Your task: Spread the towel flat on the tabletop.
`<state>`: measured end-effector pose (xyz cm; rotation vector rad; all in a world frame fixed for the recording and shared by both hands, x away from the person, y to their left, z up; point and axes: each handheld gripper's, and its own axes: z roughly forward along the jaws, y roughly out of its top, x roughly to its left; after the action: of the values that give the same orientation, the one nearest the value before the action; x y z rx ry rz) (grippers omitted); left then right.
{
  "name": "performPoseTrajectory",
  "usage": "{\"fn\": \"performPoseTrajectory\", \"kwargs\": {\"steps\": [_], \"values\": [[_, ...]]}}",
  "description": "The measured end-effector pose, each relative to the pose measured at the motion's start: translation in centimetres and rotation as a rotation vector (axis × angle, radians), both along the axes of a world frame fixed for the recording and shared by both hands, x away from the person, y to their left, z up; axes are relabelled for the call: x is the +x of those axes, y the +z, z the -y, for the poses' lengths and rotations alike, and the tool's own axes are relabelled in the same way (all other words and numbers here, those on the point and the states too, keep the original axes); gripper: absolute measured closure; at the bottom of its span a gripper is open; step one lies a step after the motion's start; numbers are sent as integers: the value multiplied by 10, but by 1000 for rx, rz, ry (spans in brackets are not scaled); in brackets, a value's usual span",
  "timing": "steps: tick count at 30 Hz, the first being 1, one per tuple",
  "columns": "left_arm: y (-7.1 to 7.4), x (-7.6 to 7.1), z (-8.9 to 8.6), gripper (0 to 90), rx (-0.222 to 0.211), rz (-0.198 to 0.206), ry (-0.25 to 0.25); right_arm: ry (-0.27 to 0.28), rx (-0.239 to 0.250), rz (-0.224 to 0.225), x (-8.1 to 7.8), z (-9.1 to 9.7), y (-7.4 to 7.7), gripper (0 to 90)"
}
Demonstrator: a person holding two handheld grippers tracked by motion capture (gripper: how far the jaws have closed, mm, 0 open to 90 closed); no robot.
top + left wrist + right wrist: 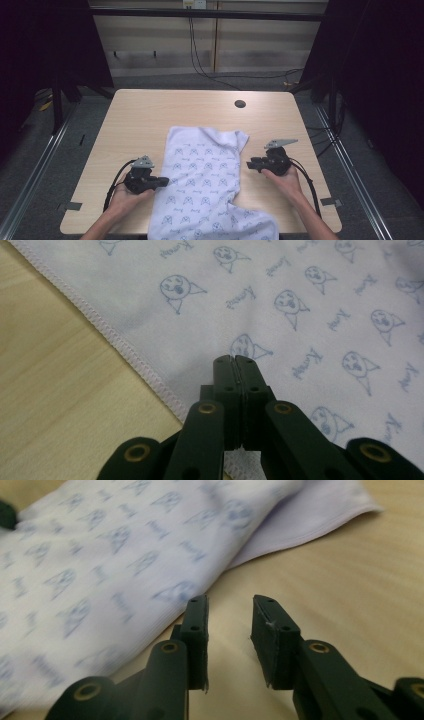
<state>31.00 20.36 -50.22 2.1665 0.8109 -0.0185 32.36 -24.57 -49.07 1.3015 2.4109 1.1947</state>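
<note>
A white cloth (205, 180) printed with small blue faces and words lies lengthwise on the wooden table (150, 115), its near end reaching the front edge. My left gripper (165, 181) is at the cloth's left edge. In the left gripper view its jaws (234, 360) are pressed together just inside the stitched hem (125, 347), with no fabric visible between them. My right gripper (250, 164) sits off the cloth's right edge. In the right gripper view it (230, 605) is open over bare wood (350, 570), with the cloth (100, 555) to its left and nothing between the pads.
A round cable hole (240, 104) sits near the table's far edge. Black cables (200, 65) run across the floor behind the table. Bare wood lies on both sides of the cloth and beyond its far end. Dark curtains stand left and right.
</note>
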Motion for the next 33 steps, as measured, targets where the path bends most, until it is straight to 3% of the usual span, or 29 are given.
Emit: {"fn": "performPoseTrajectory", "kwargs": {"steps": [2, 3, 5, 6, 8, 10, 15, 16, 19, 20, 21, 22, 23, 24, 26, 27, 28, 29, 30, 31, 32, 33], "values": [[0, 2, 1, 887, 10, 13, 3, -13, -26, 8, 18, -6, -4, 692], [0, 2, 1, 882, 10, 13, 3, -13, -26, 8, 18, -6, -4, 692], [-1, 7, 4, 873, -11, 1, 10, -18, -6, 20, 44, -16, -8, 670], [-1, 7, 4, 861, -11, 1, 10, -18, -6, 20, 44, -16, -8, 670], [-1, 10, 5, 853, -13, 10, 15, -37, 13, 34, 59, -22, -8, 650], [1, 14, 6, 840, -18, 24, 16, -50, -5, 23, 73, -27, -13, 612], [0, 23, 5, 790, -31, 43, 51, -25, -56, 59, 72, -34, -17, 602], [-3, 27, 8, 804, -4, 59, 54, -25, -69, 71, 69, -35, -17, 606], [-2, 31, 10, 888, 11, 60, 69, -18, -85, 88, 66, -35, -18, 617], [-1, 30, 11, 895, 39, 82, 62, -19, -98, 107, 62, -33, -19, 658], [-1, 30, 11, 900, 39, 82, 62, -19, -98, 107, 62, -33, -19, 658], [2, 25, 12, 900, 89, 111, 59, -18, -124, 132, 57, -29, -19, 727], [2, 25, 12, 900, 89, 111, 59, -18, -124, 132, 57, -29, -19, 727], [3, 22, 12, 900, 116, 129, 58, -35, -131, 127, 56, -24, -18, 865], [3, 22, 11, 900, 108, 120, 64, -38, -135, 119, 58, -22, -18, 885], [3, 23, 10, 900, 102, 110, 70, -85, -180, 111, 62, -18, -15, 897], [2, 25, 8, 900, 90, 108, 78, -114, -178, 84, 66, -12, -13, 899], [2, 25, 8, 900, 90, 108, 78, -114, -178, 84, 66, -12, -13, 899], [1, 27, 7, 900, 82, 106, 84, -176, -170, 82, 75, 5, -10, 900], [1, 27, 7, 900, 82, 106, 84, -176, -170, 82, 75, 5, -10, 900], [1, 29, 6, 900, 76, 102, 84, -243, -129, 91, 81, 25, -1, 900], [1, 30, 6, 900, 76, 106, 88, -272, -100, 96, 83, 34, 4, 900]]}}
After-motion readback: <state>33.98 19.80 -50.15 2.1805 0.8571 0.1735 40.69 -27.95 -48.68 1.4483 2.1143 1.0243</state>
